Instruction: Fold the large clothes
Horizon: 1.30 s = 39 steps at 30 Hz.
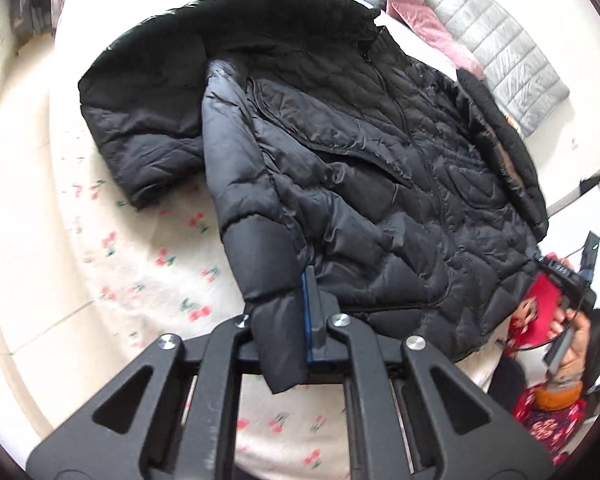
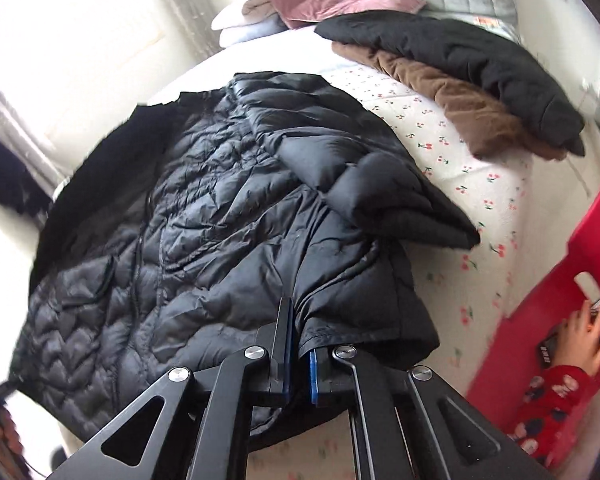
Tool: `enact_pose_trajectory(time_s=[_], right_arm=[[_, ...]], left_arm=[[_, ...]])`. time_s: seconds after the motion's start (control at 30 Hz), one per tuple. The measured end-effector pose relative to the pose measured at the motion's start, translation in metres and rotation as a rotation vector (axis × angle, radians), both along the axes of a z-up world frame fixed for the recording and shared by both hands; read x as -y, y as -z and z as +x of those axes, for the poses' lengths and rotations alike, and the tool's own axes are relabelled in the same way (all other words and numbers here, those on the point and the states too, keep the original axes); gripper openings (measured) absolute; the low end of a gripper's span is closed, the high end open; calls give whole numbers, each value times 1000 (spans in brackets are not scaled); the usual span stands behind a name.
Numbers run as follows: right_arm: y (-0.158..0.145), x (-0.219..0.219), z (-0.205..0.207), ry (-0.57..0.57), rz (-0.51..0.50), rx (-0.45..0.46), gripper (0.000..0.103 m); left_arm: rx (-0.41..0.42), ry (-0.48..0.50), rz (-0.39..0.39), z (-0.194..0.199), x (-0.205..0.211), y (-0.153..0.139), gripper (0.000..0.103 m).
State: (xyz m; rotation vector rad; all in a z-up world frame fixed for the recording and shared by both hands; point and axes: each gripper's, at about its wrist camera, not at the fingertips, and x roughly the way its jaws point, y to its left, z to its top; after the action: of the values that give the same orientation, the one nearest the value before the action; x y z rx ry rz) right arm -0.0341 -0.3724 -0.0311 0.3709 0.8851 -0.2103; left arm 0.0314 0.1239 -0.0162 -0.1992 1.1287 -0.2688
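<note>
left wrist view first: the left tool (image 1: 278,344) is pinching the cuff of a sleeve (image 1: 256,240), its jaws pressed onto the padded fabric. the black jacket (image 1: 380,160) lies spread on the bed (image 1: 100,272), front up, zip (image 1: 424,152) showing, on the cherry-print sheet. collar end points away towards the pink pillow (image 1: 412,16) and a grey quilt (image 1: 500,48), hem nearest the tools, so the long axis runs from the near edge of the bed up towards the pillows.

over to the right wrist view: the right tool (image 2: 299,344) is clamped on the jacket's near hem corner (image 2: 340,320), cloth bunched between the blue pads. the other sleeve (image 2: 360,184) lies across that side of the jacket. another dark coat with a brown lining (image 2: 460,92) sits well apart near the pillows.

looks like the sleeve-folding stage, body not yet doubled over. next move, i reckon: lay the left sleeve in across the chest, let go, then lift the hem evenly with both tools towards the collar. puffy fabric may spring back or slip.
</note>
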Motion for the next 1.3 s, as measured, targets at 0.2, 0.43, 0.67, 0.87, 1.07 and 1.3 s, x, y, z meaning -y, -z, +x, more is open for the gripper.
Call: enact_pose_trajectory(time_s=[0.2, 0.43, 0.67, 0.87, 1.07, 1.3], right_arm=[[-9, -28, -19, -28, -143, -119, 40], [-73, -70, -3, -142, -272, 28, 81], [-42, -63, 76, -110, -438, -63, 81], [3, -13, 143, -99, -469, -221, 3], [-48, 15, 159, -17, -684, -180, 3], [-108, 68, 190, 152, -795, -175, 3]], left_arm=[[-36, 38, 139, -10, -3, 0, 37], [251, -116, 364, 16, -42, -49, 85], [97, -223, 397, 125, -92, 8, 67], [106, -278, 438, 179, -108, 6, 4], [288, -363, 557, 207, -130, -84, 3], [331, -456, 644, 282, -147, -123, 4]])
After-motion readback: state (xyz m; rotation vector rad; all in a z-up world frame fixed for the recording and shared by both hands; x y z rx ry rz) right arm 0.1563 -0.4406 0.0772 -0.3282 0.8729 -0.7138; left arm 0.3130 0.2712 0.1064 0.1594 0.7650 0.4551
